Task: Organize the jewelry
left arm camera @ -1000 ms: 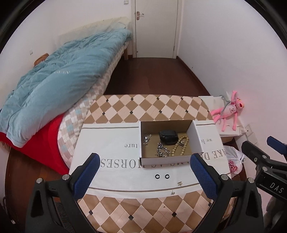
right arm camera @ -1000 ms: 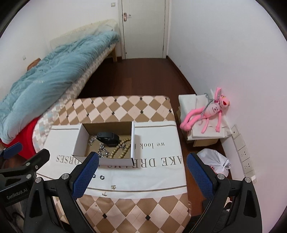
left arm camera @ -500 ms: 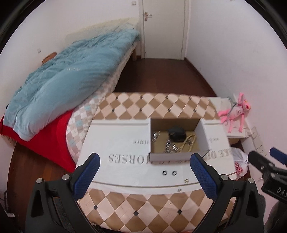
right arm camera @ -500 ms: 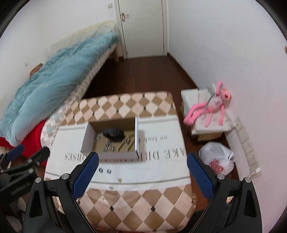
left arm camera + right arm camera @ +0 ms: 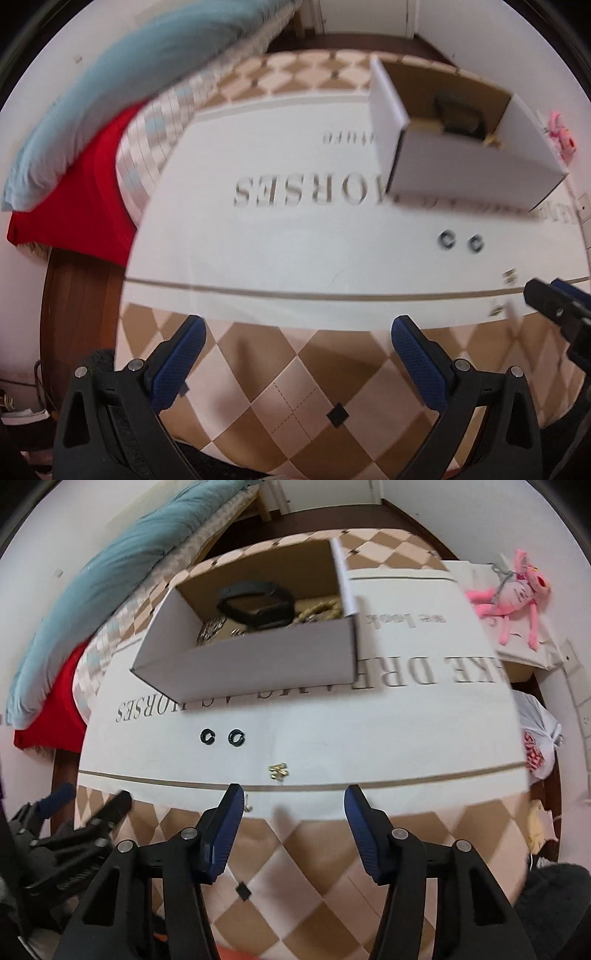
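An open white cardboard box (image 5: 255, 664) stands on the white lettered cloth (image 5: 332, 734); it holds a black band (image 5: 258, 603), silver chains (image 5: 212, 629) and a bead strand (image 5: 317, 609). Two black rings (image 5: 221, 736) and small gold earrings (image 5: 278, 771) lie on the cloth in front of it. My right gripper (image 5: 293, 805) is open and empty, just short of the gold earrings. My left gripper (image 5: 297, 334) is open and empty over the checkered table edge; the box (image 5: 461, 158) and rings (image 5: 461, 242) lie to its right.
The checkered table (image 5: 317, 886) stands beside a bed with a blue duvet (image 5: 110, 576) and red sheet (image 5: 74, 192). A pink plush toy (image 5: 513, 594) and a white plastic bag (image 5: 539, 738) lie to the right. The left gripper shows at the right view's lower left (image 5: 74, 834).
Both grippers have dropped low and close to the table's near edge. The right gripper's jaws have narrowed. The box and jewelry have not moved.
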A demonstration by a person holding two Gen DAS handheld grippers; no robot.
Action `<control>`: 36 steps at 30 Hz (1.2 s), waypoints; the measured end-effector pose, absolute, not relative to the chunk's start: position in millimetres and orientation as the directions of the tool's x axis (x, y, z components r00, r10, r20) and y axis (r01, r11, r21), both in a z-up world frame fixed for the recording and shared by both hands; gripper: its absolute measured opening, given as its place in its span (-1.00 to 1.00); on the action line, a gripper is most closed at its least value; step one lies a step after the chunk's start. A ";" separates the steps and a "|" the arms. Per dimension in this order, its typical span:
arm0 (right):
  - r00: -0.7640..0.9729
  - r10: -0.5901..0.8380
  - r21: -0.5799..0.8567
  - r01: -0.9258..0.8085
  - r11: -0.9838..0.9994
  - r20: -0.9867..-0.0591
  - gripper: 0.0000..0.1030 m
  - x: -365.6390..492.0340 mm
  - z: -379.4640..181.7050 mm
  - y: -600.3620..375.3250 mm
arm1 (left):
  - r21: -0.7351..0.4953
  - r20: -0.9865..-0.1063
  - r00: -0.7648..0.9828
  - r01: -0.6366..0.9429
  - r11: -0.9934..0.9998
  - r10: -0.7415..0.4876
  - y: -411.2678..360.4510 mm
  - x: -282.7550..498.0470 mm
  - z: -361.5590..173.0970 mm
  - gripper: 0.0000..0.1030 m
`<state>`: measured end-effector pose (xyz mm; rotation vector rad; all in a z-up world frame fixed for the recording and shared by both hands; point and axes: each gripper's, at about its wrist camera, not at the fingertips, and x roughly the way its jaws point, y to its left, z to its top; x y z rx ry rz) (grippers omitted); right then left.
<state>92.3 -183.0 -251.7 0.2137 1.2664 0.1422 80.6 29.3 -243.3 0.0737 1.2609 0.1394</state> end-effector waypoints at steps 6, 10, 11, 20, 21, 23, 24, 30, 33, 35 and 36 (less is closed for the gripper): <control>0.279 0.205 0.200 -0.046 0.979 -0.938 -0.14 101.1 -270.8 -162.5 | 0.116 -0.955 0.267 -0.072 0.991 0.131 31.7 85.8 -256.9 1.00; 0.311 0.126 0.095 -0.113 0.989 -0.942 -0.80 103.7 -270.3 -146.1 | 0.120 -0.957 0.256 -0.067 0.990 0.134 31.0 88.3 -261.1 1.00; 0.315 0.121 0.086 -0.123 0.989 -0.941 -0.80 103.7 -270.7 -144.5 | 0.120 -0.957 0.257 -0.064 0.991 0.133 30.1 88.0 -260.8 1.00; 0.332 0.154 0.156 -0.022 0.988 -0.931 -0.81 91.6 -255.5 -192.1 | 0.049 -0.954 0.297 0.039 0.998 0.035 -11.0 82.4 -241.0 0.98; 0.338 0.147 0.156 -0.001 0.988 -0.930 -0.81 87.9 -252.8 -201.5 | 0.017 -0.956 0.292 0.056 0.998 0.000 -19.2 81.3 -240.1 0.98; 0.343 0.135 0.154 0.028 0.988 -0.930 -0.81 82.0 -249.5 -217.4 | -0.034 -0.957 0.285 0.080 0.996 -0.055 -33.3 78.4 -239.7 0.98; 0.345 0.127 0.151 0.045 0.987 -0.930 -0.81 79.4 -248.1 -224.4 | -0.053 -0.956 0.284 0.098 0.994 -0.079 -40.8 77.3 -240.2 0.98; 0.358 0.093 0.149 0.132 0.980 -0.929 -0.81 71.0 -248.0 -255.5 | -0.072 -0.951 0.283 0.179 0.981 -0.122 -80.9 72.2 -249.5 0.54; 0.354 0.085 0.146 0.151 0.978 -0.931 -0.81 67.8 -249.1 -260.2 | -0.049 -0.947 0.302 0.197 0.979 -0.108 -87.0 75.3 -251.8 0.32; 0.349 0.073 0.136 0.158 0.978 -0.934 -0.81 66.3 -248.8 -261.3 | -0.034 -0.943 0.317 0.203 0.978 -0.099 -92.7 74.7 -250.7 0.03; 0.350 0.074 0.137 0.159 0.978 -0.934 -0.81 65.6 -248.0 -262.0 | -0.022 -0.940 0.330 0.206 0.978 -0.091 -94.4 75.5 -249.8 -0.06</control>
